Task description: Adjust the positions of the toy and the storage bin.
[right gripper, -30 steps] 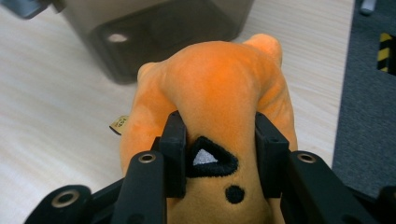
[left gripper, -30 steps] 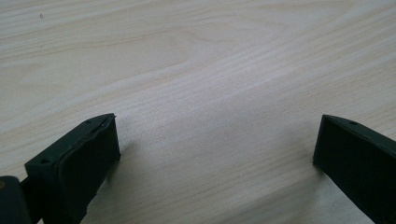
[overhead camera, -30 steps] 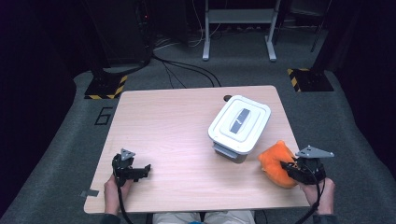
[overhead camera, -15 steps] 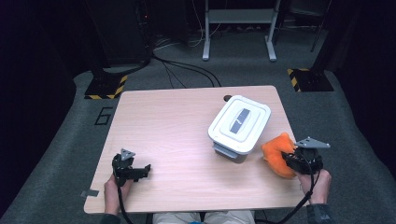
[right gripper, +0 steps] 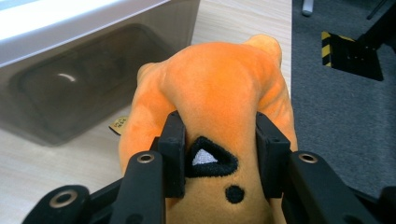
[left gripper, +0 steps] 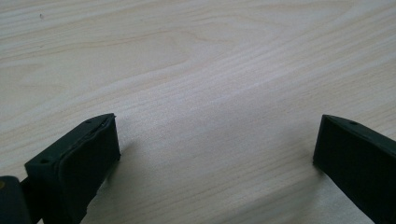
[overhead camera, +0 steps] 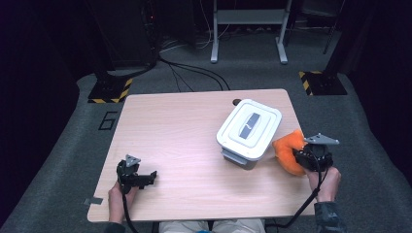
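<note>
Plush toy (right gripper: 219, 102), orange, sits pinched in my right gripper (right gripper: 219, 158) at the table's (overhead camera: 184, 126) right edge, just beside the lidded container (overhead camera: 248, 130). My left gripper (left gripper: 215, 154) rests spread over bare tabletop, near-left corner.

My black right gripper (right gripper: 218, 154) clamps an orange plush toy (right gripper: 219, 98) with a black-edged white triangle. At ten o'clock sits a white-lidded, smoky grey storage box (overhead camera: 248, 130) on my pale woodgrain table (overhead camera: 184, 126).

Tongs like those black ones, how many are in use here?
2. The left tongs rest open at the table's near left corner; the right tongs squeeze an orange plush toy beside the lidded box.
</note>
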Demonstrator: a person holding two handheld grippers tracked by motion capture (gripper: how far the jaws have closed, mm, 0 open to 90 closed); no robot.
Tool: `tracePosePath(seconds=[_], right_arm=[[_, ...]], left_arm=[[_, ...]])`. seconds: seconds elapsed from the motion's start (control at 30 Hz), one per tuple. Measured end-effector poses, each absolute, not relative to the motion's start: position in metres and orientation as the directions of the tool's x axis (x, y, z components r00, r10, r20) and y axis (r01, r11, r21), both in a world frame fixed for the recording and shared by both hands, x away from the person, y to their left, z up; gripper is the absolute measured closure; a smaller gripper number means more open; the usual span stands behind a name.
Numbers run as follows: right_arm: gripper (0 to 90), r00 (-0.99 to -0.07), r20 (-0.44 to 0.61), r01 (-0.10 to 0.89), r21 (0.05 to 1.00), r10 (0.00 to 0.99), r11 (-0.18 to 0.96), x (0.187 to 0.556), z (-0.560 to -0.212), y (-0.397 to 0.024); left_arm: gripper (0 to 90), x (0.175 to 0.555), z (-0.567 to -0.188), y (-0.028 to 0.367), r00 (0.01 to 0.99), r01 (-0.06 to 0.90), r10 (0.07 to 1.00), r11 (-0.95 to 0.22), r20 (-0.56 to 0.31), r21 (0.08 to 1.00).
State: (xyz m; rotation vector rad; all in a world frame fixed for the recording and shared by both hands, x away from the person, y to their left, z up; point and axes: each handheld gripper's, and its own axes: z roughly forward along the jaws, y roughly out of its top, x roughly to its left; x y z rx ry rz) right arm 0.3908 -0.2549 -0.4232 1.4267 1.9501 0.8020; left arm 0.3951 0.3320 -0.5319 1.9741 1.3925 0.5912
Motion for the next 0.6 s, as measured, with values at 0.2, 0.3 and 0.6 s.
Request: tracePosePath(seconds=[0.2,0.3,0.6], right_arm=[[60.8,-0.226,-0.092,0.615,0.759,0.97,0.215,0.398,-0.427,-0.256],[59.6,-0.21,-0.081,0.624,0.756,0.974,0.197,0.401,-0.432,-0.256],[35.3,-0.167,-0.056,0.643,0.751,0.984,0.152,0.407,-0.447,-0.258]], left_arm=[[0.2,0.395,-0.532,0.332,0.337,0.652,0.942,-0.231,-0.002,0.722],[0.2,0.395,-0.532,0.332,0.337,0.652,0.942,-0.232,-0.002,0.722],[0.2,0.395,-0.532,0.332,0.336,0.652,0.942,-0.231,-0.002,0.722]])
